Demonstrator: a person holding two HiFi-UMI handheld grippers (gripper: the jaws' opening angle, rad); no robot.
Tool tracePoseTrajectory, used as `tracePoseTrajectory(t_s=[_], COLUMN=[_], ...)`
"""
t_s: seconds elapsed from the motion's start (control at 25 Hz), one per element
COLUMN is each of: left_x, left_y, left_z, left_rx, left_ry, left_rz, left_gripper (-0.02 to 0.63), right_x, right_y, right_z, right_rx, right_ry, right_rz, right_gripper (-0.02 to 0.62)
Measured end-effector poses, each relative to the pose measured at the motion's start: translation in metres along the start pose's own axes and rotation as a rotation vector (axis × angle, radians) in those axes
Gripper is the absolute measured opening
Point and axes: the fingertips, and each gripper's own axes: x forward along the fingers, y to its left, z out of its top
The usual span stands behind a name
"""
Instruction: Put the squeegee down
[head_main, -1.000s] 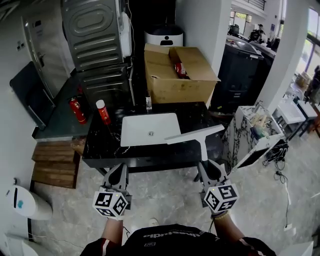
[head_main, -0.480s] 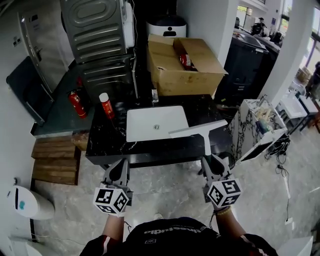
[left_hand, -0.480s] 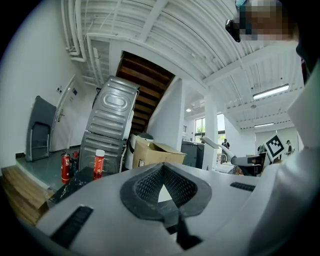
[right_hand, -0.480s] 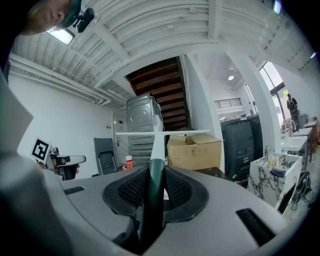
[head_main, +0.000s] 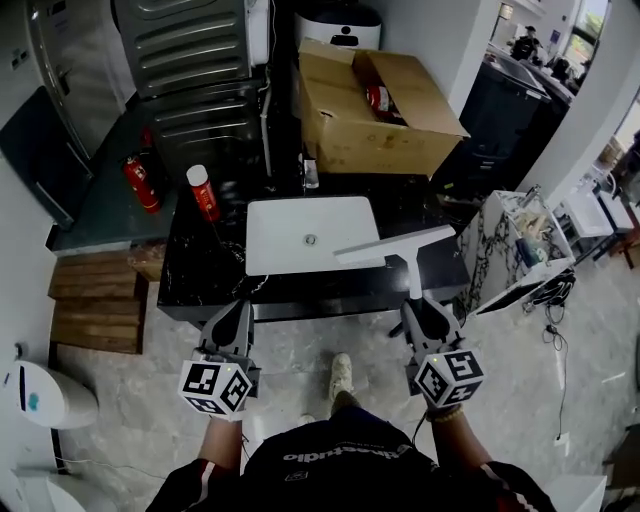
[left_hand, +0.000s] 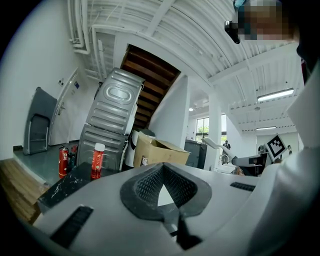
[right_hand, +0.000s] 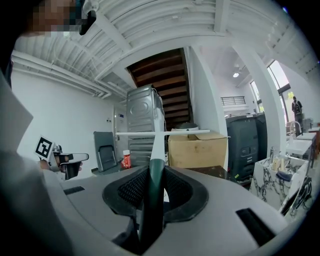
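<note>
Both grippers have come closer to the white sink (head_main: 275, 240) than a second ago, and the squeegee (head_main: 397, 246) now hangs in the air with its blade over the sink's front right corner, above the black bench (head_main: 195, 285). In front of the sink's right side, the right gripper (head_main: 417, 303) has its fingers clenched on the squeegee's dark handle, with the blade level. In front of the sink's left side, the left gripper (head_main: 238, 305) has its fingers pressed together on nothing, and a red can (head_main: 203, 193) stands to the left of the sink's back corner.
</note>
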Motion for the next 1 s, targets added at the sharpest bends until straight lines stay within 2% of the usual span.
tracePoseTrajectory(t_s=[0.24,0.56,0.8,1.0], left_x=[0.082,0.208,0.24,0.251], left_y=[0.018,0.018,0.036,0.054], left_z=[-0.004,0.006,-0.001,-0.023], left_rx=[0.023,0.064,0.077,0.078], left_ry=[0.016,0.016,0.063,0.111], left_rz=[0.026,0.055,0.107,0.118], left_gripper=[0.012,0.012,0.012,0.012], right_x=[0.086,0.19,0.237,0.27], right_y=[-0.041,-0.101,-0.115,-0.105], right_z=[0.0,0.013,-0.002,-0.028], right_rx=[0.013,0.022,0.029,0.027], right_ry=[0.005,0.026,0.091,0.172], right_rz=[0.057,0.162,0.208,0.244], right_gripper=[0.123,0.123,0.123,0.123])
